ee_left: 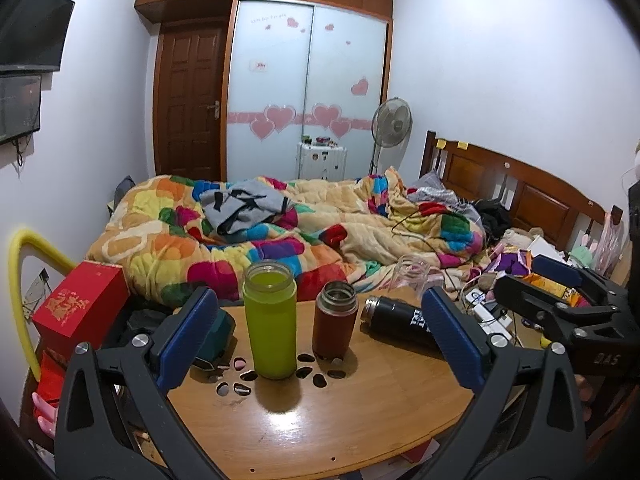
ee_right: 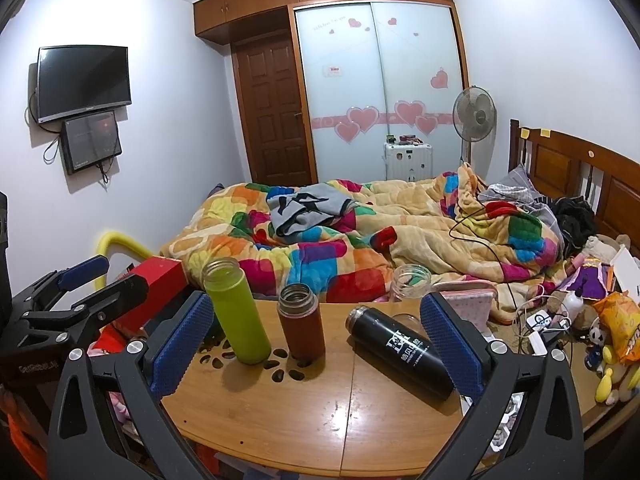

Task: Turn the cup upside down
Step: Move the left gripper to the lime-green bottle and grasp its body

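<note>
Three cups are on a round wooden table (ee_left: 320, 420). A tall green cup (ee_left: 270, 320) (ee_right: 236, 312) stands upright, mouth up. A shorter brown cup (ee_left: 335, 320) (ee_right: 301, 322) stands upright beside it. A black cup (ee_left: 400, 320) (ee_right: 404, 350) lies on its side at the right. A clear glass jar (ee_left: 412, 274) (ee_right: 410, 282) stands at the table's far edge. My left gripper (ee_left: 320, 332) is open and empty in front of the green and brown cups. My right gripper (ee_right: 316, 340) is open and empty; the black cup's base is near its right finger.
A bed with a multicoloured quilt (ee_left: 280, 232) lies behind the table. A red box (ee_left: 80, 308) stands at the left. Cables, a power strip (ee_right: 544, 324) and toys clutter the right. Petal-shaped holes (ee_left: 240, 384) pierce the table top near the cups.
</note>
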Tool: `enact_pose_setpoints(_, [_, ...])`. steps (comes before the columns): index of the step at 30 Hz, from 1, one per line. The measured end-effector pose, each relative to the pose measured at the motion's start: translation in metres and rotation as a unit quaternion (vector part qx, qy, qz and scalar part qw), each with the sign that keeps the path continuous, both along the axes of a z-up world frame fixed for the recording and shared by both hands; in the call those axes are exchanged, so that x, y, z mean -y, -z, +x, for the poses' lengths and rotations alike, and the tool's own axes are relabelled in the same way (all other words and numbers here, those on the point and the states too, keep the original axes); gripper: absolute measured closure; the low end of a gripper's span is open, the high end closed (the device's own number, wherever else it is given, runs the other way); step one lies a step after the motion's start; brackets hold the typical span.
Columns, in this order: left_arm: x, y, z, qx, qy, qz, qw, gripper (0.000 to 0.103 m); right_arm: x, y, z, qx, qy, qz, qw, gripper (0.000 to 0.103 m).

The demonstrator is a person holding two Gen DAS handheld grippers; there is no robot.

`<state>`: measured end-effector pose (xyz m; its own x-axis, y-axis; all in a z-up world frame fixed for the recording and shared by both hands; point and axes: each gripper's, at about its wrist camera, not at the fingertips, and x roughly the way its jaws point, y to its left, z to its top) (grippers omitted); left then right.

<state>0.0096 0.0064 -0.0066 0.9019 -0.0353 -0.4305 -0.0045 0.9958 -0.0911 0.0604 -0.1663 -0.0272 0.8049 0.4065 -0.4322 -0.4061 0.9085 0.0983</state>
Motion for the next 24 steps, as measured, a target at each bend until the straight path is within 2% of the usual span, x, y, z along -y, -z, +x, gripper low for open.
enact_pose_setpoints(3, [-0.008,0.018,0.019,-0.019,-0.005,-0.005,0.9998,0.000,0.004,0.008,0.005,-0.012,0.000,-0.004,1.000,0.000])
enact_pose_setpoints(6, [-0.020,0.053,0.053,-0.067,-0.047,0.002,0.9966,0.000,0.007,0.018,0.013,-0.030,-0.004,-0.006,1.000,0.000])
enact_pose_setpoints(10, [-0.030,0.094,0.093,-0.124,-0.060,-0.005,0.9904,0.000,0.008,0.037,0.021,-0.056,-0.007,-0.011,0.998,0.000])
enact_pose_setpoints(16, [-0.043,0.121,0.130,-0.130,-0.080,-0.019,0.9880,0.000,0.012,0.067,0.036,-0.103,-0.006,-0.024,0.994,0.000])
enact_pose_setpoints(19, [-0.055,0.123,0.141,-0.136,-0.079,-0.072,0.9849,0.021,0.012,0.081,0.042,-0.120,-0.007,-0.030,0.992,0.000])
enact_pose_setpoints(20, [-0.057,0.122,0.144,-0.139,-0.078,-0.082,0.9838,0.031,0.012,0.085,0.044,-0.125,-0.008,-0.030,0.992,0.000])
enact_pose_setpoints(22, [-0.058,0.121,0.148,-0.141,-0.081,-0.093,0.9822,0.035,0.012,0.093,0.047,-0.140,-0.011,-0.025,0.990,0.000])
enact_pose_setpoints(24, [-0.054,0.119,0.147,-0.137,-0.087,-0.082,0.9832,0.036,0.013,0.099,0.050,-0.150,-0.015,-0.018,0.988,0.000])
